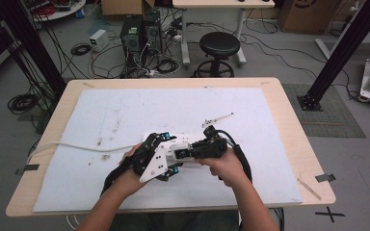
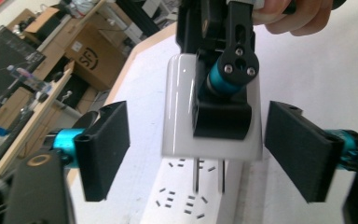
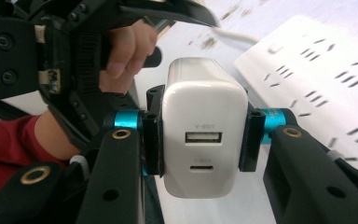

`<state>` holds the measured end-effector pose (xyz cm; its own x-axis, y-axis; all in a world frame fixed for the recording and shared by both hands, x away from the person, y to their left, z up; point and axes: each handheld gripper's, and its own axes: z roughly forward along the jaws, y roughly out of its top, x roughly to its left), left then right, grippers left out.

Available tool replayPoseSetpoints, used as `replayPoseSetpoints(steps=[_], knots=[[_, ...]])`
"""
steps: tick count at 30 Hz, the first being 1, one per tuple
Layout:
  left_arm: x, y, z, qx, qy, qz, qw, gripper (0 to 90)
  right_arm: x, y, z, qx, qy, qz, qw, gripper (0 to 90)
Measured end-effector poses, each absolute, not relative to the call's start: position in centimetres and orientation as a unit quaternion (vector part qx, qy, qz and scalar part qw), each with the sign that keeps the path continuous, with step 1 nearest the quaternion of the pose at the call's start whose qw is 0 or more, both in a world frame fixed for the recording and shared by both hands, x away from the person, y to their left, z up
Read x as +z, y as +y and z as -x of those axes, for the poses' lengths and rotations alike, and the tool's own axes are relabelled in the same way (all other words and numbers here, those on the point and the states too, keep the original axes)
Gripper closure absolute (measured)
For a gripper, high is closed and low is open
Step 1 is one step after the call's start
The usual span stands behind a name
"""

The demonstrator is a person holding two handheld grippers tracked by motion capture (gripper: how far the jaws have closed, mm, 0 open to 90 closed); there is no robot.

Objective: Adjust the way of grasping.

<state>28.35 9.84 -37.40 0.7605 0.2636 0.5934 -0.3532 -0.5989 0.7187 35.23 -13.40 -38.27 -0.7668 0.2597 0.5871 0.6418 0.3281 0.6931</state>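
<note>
One charger (image 3: 204, 126), one power strip (image 3: 317, 88), two tongs (image 2: 196, 149) (image 3: 200, 135)

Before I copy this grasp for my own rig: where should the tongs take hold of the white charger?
Grip the white charger across its two flat side faces, coming from its port end. The right tongs hold it that way now, which leaves the prongs free to point at the power strip.
</note>
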Motion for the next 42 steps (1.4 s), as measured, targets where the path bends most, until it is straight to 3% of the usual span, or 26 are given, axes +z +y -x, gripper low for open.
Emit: replayPoseSetpoints(steps=[17,20,24,32,42], knots=[[-35.0,13.7,-30.2,0.277,0.043,-0.858,0.430,19.2,-35.7,-16.3,-34.7,-0.488,-0.816,0.295,0.095,63.1],[-34.2,14.7,-30.7,0.254,0.062,-0.867,0.425,19.0,-35.1,-17.2,-34.7,-0.483,-0.819,0.300,0.077,63.1],[-33.1,16.1,-32.0,0.179,0.081,-0.883,0.427,15.4,-34.3,-18.4,-34.7,-0.478,-0.823,0.302,0.052,63.1],[-32.4,18.4,-34.4,0.137,0.126,-0.899,0.396,12.8,-34.1,-18.9,-34.6,-0.466,-0.830,0.305,0.031,63.1],[-32.9,19.9,-35.8,0.127,0.143,-0.910,0.369,13.7,-33.7,-19.6,-35.3,-0.460,-0.832,0.311,0.024,63.0]])
